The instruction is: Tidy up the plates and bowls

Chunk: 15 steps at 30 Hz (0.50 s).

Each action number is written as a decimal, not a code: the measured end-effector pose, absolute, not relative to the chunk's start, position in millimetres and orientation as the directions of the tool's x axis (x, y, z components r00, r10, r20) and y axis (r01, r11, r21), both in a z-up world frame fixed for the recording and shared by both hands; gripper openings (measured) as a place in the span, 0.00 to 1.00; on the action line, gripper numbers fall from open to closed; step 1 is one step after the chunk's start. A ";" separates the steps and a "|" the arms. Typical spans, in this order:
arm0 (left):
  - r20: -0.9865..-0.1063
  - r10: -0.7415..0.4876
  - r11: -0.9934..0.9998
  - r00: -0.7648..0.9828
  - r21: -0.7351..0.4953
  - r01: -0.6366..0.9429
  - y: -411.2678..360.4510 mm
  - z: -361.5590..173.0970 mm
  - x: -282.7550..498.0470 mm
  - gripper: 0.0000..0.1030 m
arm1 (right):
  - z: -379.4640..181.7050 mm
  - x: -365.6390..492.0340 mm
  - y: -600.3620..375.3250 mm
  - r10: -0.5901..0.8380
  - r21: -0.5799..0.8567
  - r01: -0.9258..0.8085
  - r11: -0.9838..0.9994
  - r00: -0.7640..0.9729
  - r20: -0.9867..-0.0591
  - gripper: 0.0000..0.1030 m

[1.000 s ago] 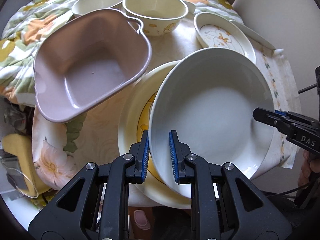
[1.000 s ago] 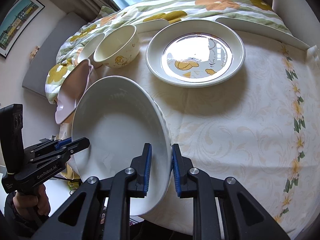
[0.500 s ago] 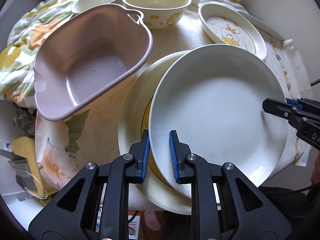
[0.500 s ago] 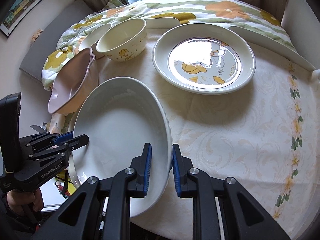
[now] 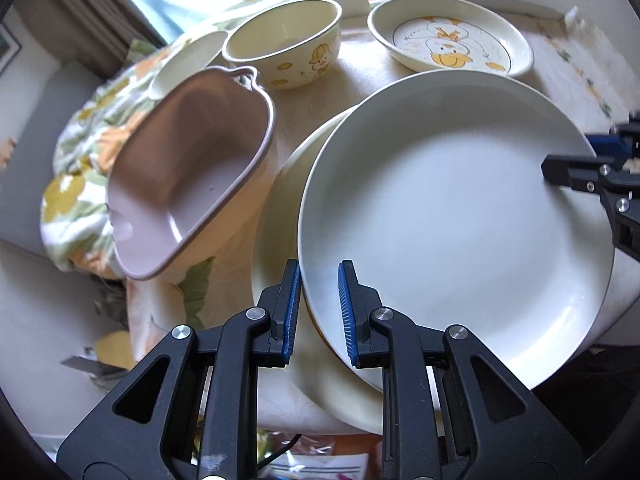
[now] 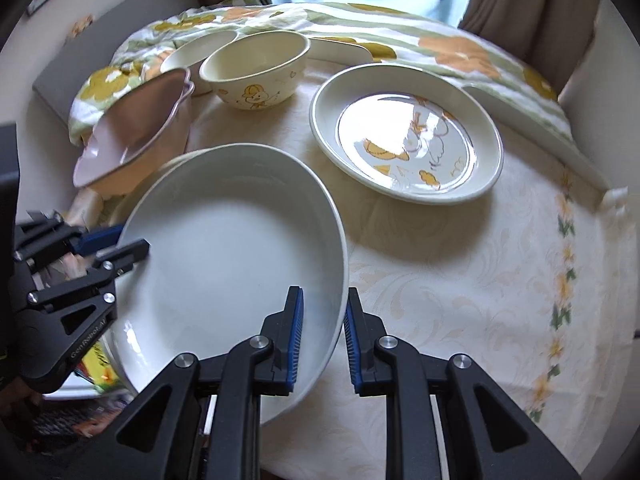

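Note:
A large plain white plate (image 5: pixel 452 216) (image 6: pixel 236 248) is carried by both grippers at opposite rims. My left gripper (image 5: pixel 319 312) is shut on its near rim in the left wrist view, and my right gripper (image 6: pixel 323 338) is shut on its near right rim in the right wrist view. The plate hangs tilted over a cream plate (image 5: pixel 276 248) that lies at the table's edge. Each gripper shows in the other's view, the right one (image 5: pixel 576 168) at the far rim and the left one (image 6: pixel 116 246) at the left rim.
A pink square dish (image 5: pixel 188 168) (image 6: pixel 132 136) sits left of the plates. Behind stand a cream duck bowl (image 5: pixel 284 46) (image 6: pixel 256 70) and a small white bowl (image 6: pixel 196 56). A duck-print plate (image 6: pixel 404 136) (image 5: pixel 452 36) lies at the right. The floral cloth (image 6: pixel 520 272) covers the table.
Both grippers have carried the white plate a little across and down, and it has rolled flatter over the cream plate. The grips have not changed.

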<state>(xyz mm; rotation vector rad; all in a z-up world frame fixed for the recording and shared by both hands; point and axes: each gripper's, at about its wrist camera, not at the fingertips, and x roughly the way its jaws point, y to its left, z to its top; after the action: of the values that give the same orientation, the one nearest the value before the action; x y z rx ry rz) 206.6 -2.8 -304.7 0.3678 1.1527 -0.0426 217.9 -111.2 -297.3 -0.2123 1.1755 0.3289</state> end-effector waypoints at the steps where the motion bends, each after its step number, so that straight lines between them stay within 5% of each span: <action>1: -0.896 0.156 0.939 0.416 0.265 0.219 -3.3 -305.7 205.7 0.16 | -297.4 217.7 -111.1 0.137 0.001 -0.363 0.932 0.350 -0.927 0.18; 15: -0.876 0.200 0.928 0.439 0.313 0.201 3.5 -303.6 201.6 0.16 | -303.8 215.4 -90.4 0.051 -0.126 -0.417 0.900 0.389 -0.920 0.18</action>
<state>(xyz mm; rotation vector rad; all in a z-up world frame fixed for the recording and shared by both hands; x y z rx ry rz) 201.6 3.5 -303.6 0.4029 1.1249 -0.0007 215.4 -90.4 -303.8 -0.3655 1.1387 0.3059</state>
